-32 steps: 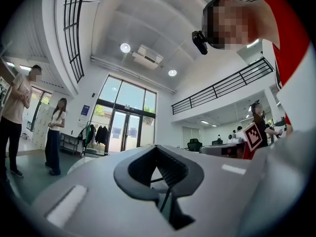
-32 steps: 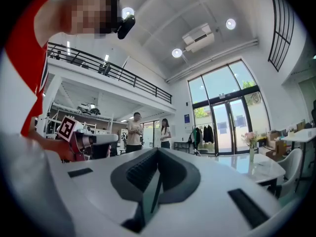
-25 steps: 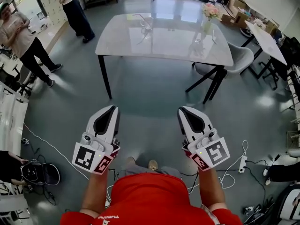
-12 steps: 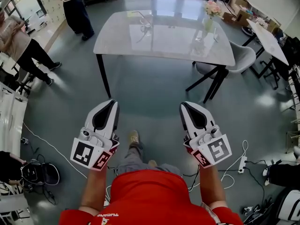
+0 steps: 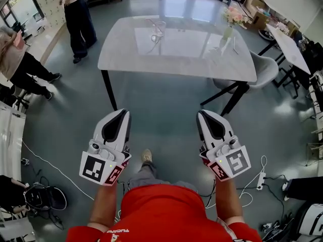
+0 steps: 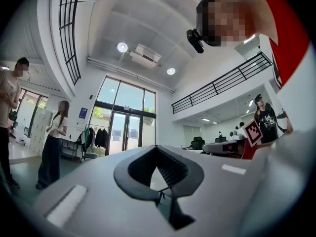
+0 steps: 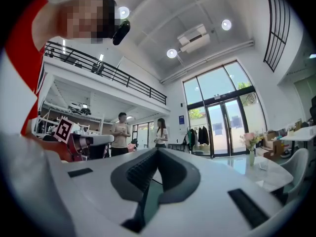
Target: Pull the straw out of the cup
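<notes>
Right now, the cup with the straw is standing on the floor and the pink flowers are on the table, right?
Not quite. The cup with the straw isn't on the floor. It stands on the table, toward its far side, as the head view shows. The pink flowers are on the table, just as you said.

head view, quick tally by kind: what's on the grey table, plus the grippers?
cup: 1
straw: 1
vase of flowers: 1
grippers: 2 (left gripper, right gripper)
total: 5
</notes>
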A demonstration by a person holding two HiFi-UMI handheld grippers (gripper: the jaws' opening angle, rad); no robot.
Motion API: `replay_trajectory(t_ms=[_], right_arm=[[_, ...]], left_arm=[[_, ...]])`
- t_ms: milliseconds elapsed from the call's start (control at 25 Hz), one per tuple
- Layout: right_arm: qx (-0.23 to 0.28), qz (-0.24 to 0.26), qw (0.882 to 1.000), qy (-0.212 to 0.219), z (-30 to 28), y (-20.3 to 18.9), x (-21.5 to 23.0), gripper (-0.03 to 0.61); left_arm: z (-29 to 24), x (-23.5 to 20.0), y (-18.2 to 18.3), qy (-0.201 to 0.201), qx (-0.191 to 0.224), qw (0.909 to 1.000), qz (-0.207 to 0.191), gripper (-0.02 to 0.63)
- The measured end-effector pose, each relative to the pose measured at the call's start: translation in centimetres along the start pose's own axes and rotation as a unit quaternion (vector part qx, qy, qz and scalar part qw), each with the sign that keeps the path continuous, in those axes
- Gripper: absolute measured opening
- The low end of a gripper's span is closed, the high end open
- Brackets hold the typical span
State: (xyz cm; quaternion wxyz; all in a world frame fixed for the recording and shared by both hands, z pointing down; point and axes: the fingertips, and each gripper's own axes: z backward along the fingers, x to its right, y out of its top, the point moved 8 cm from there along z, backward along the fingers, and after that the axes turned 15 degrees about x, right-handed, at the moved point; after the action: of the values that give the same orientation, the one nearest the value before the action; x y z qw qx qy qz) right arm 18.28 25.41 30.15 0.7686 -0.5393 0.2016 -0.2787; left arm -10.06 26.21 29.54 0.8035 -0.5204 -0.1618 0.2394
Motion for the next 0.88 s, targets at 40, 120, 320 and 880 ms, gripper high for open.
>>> replay_trajectory(t_ms=[40,120,320,880], right_arm=[[0.0,0.001,1.0,-0.003,-0.9,-0.3,0.3,0.001],[-0.001,0.003,1.0,-0.009,-2.8,-0.7,0.9,0.002],[-0.005,0.016,1.0,-0.024,-7.7,-1.6,2.0,0.001],[-0.008,0.05,0.997,-0.056,-17.4,-3.9,3.3,0.001]], left_arm=[[-0.6,-1.0,-0.3,-0.001,0.0,1.0,0.002,0.005],[-1.7,-3.0,-0.8,-0.004,-0.002,1.0,0.006,0.005],[-4.3,-8.4,-1.5,-0.009,0.001,0.9998,0.016,0.005],[-8.7,-18.6,-4.2,-0.034,0.005,0.9985,0.042,0.005]])
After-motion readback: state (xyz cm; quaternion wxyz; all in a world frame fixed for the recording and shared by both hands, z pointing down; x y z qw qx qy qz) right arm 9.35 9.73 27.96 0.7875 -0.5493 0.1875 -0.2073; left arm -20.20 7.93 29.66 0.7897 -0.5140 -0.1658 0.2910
